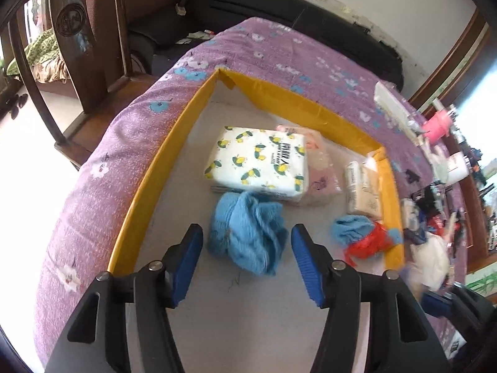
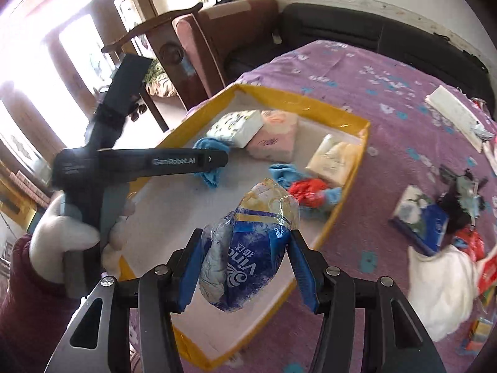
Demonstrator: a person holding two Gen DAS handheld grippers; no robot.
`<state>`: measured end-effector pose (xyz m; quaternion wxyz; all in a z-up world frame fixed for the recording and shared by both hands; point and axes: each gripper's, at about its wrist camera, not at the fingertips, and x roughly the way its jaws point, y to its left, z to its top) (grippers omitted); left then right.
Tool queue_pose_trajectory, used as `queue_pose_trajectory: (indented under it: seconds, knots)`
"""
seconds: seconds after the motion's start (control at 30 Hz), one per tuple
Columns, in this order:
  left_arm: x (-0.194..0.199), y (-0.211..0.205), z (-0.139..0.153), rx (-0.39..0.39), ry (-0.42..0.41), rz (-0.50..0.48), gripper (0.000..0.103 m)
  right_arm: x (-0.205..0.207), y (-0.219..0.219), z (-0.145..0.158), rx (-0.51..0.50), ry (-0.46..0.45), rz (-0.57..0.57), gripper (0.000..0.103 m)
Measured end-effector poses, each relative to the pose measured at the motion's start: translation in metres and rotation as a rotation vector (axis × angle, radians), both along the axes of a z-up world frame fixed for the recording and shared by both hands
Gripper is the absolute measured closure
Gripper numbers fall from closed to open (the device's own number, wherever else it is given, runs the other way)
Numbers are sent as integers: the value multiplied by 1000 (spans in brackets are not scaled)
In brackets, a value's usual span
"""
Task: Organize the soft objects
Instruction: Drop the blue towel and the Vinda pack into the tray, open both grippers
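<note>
A yellow-rimmed tray [image 1: 155, 168] lies on the purple bedspread. In it are a lemon-print tissue pack [image 1: 257, 161], a pink tissue pack [image 1: 323, 171], a beige pack [image 1: 363, 192], a blue fuzzy cloth [image 1: 248, 236] and a red-and-blue bundle [image 1: 363, 236]. My left gripper [image 1: 245, 264] is open above the tray, just short of the blue cloth; it also shows in the right wrist view [image 2: 214, 158]. My right gripper [image 2: 242, 264] is shut on a blue Vinda tissue pack [image 2: 248, 248], held over the tray's near edge [image 2: 329, 227].
On the bedspread [image 2: 357, 87] right of the tray lie a white cloth [image 2: 441, 283], a blue tissue pack [image 2: 419, 217], a long white box [image 2: 453, 115] and dark clutter. A wooden chair [image 1: 77, 46] and a black sofa [image 1: 248, 3] stand behind the bed.
</note>
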<state>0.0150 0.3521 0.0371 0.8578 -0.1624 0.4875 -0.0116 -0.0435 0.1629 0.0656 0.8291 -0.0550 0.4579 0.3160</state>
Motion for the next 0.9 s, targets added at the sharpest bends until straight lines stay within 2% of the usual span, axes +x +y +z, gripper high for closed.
queue_pose_trajectory:
  seconds: [0.23,0.37,0.63,0.87,0.9]
  knots:
    - [-65,25,33,-43,-152,54,29,26,26,-20,-56,75,24,44]
    - [-99,41,39,-76,-192,82,29,47,42,-29,-90,104,29,44]
    - [-142,51,33,-61,-218,124,28,75,73,-33,-137,74,12,44]
    - [-150,46,22,-91,-199,123,28,90,88,-34,-158,44,-25,41]
    - [-150,43,22,-88,-197,120,28,92,89,-34,-154,47,-30,37]
